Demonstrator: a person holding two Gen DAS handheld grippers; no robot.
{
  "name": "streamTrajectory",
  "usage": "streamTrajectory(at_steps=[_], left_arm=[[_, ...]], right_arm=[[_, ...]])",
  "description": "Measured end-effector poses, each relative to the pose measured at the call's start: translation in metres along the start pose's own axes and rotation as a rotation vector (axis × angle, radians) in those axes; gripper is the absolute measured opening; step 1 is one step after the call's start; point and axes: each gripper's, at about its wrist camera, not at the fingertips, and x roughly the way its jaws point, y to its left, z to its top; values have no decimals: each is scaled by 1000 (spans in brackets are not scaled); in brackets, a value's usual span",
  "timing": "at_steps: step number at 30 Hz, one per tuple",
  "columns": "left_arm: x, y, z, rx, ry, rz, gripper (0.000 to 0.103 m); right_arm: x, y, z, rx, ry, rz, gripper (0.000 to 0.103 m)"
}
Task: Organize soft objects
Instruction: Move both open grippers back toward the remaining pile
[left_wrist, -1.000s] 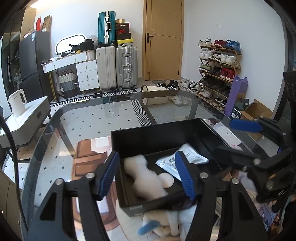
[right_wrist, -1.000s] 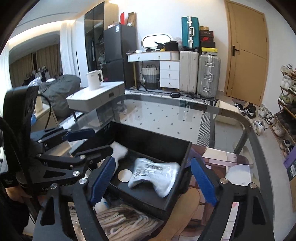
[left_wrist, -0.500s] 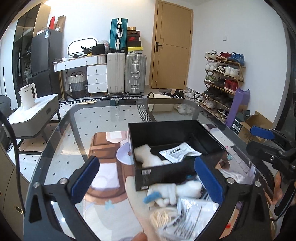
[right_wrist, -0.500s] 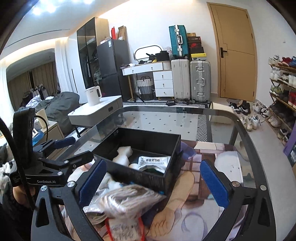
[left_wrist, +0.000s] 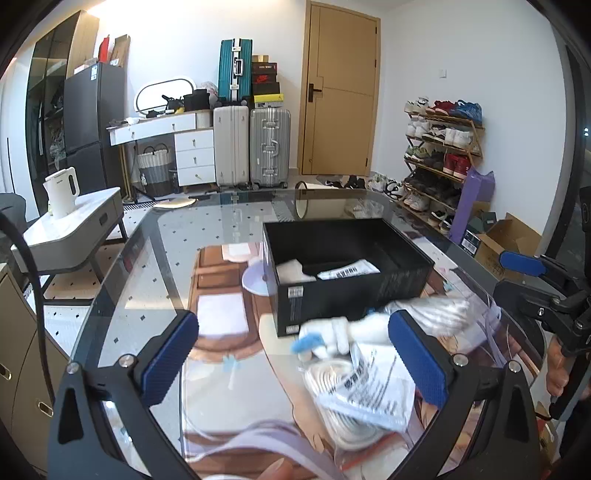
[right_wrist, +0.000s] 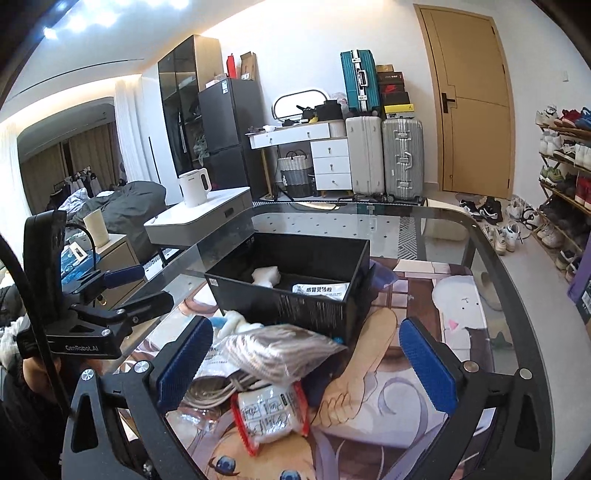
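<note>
A: Left gripper (left_wrist: 295, 360)?
B: Jaws spread wide, nothing gripped. Blue pads sit either side of the loose pile on the surface (left_wrist: 140, 280), touching none of it.

A: Right gripper (right_wrist: 306, 363)?
B: Same, released, empty. Pile lies between and under its pads, nearer the left-hand pad in its view.

A: What's in the pile?
B: A white plush toy (left_wrist: 343, 332) with a blue tip, lying on its side, long axis running left to right in the left wrist view, blue end pointing left. A clear bag of coiled cord (right_wrist: 280, 350) next to it, long side running roughly across the right wrist view. A red-edged packet (right_wrist: 271, 417) below that, closest to the camera. A printed plastic pouch (left_wrist: 373, 387) over a coil in the left view.

A: And the box?
B: Black box (right_wrist: 291, 306), open top, just behind the pile; the plush's end touches or nearly touches its front wall, can't tell which. Inside: a white soft piece (right_wrist: 266, 276) at the left, a flat labelled sachet (right_wrist: 320, 291) at the right, lying flat.

A: Anything blocking?
B: The box front wall stands between the pile and the box interior. The bags overlap each other.

A: Around it?
B: Glass top over a printed mat, suitcases (left_wrist: 251, 142), a shoe rack (left_wrist: 441, 155), a kettle (right_wrist: 194, 186) on a side table.
</note>
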Motion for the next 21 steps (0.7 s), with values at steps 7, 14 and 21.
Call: streamTrajectory(at_steps=[7,14,21], left_arm=[[-4,-4,-12,16,24,1,103],[-3,-14,-21,47,55,-43,103],[-2,-22,-30,78,67,-27,103]], right_arm=[[-5,-3,-15,-2,1,4,102],[-3,-6,-19,-5,26,33,102],[4,-7,-28,-19,83,36,102]])
